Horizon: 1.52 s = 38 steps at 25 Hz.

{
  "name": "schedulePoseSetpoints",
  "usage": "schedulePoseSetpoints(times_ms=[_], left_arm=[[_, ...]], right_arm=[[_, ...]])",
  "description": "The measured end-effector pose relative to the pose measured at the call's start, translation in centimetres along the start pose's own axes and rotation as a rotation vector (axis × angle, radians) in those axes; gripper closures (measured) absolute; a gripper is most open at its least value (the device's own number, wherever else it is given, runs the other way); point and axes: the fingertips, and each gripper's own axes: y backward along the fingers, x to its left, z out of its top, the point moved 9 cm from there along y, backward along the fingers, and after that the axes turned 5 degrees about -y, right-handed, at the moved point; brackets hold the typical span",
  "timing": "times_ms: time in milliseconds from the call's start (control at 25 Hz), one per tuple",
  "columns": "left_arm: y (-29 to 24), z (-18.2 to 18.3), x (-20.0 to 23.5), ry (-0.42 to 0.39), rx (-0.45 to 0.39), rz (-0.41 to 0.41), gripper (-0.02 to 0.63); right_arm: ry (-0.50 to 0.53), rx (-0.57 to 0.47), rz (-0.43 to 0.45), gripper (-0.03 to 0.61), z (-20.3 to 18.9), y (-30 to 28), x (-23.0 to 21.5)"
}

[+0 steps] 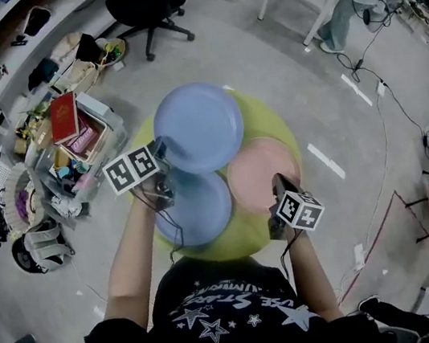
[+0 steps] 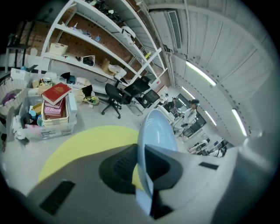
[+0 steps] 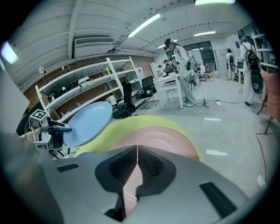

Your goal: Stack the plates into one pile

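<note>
Over yellow table [image 1: 267, 121], counts one pink plate [image 1: 256, 169], two blue: raised blue plate [image 1: 199, 127] clamped in left gripper [image 1: 162, 149], lower blue plate [image 1: 198, 208] beneath it, right gripper [image 1: 279, 183] jaws together by pink plate's rim.

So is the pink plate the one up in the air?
No, the pink plate lies flat on the yellow table; the left hand-held gripper holds a blue plate up.
</note>
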Motion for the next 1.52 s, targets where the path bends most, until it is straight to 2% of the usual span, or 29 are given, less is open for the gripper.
schedulePoseSetpoints(times_ms=[160,520,720,960,1320,1440,1520], left_arm=[[3.4,-2.2,0.5,0.072,-0.015,0.0,0.572],[9.6,-10.2,2.6,0.153,0.015,0.104,0.572],[11.7,-14.2,3.6,0.233,0.03,0.144,0.571],[13.1,-16.8,4.0,0.277,0.019,0.183,0.572],[13.9,-19.1,5.0,0.293,0.036,0.243,0.571],[13.7,-19.3,5.0,0.254,0.054,0.271,0.571],[13.3,-19.2,4.7,0.181,0.097,0.295,0.571]], right_arm=[[0.003,0.002,0.024,0.563,-0.2,0.4,-0.4],[0.023,0.003,0.075,0.563,-0.4,2.0,-0.8],[0.042,0.021,0.101,0.563,-1.0,2.7,-0.7],[0.073,0.042,0.128,0.563,-1.4,3.1,-1.2],[0.082,0.038,0.15,0.563,-1.8,3.7,-1.2],[0.082,0.04,0.145,0.563,-1.9,3.9,-1.5],[0.087,0.034,0.148,0.563,-1.6,3.8,-1.6]])
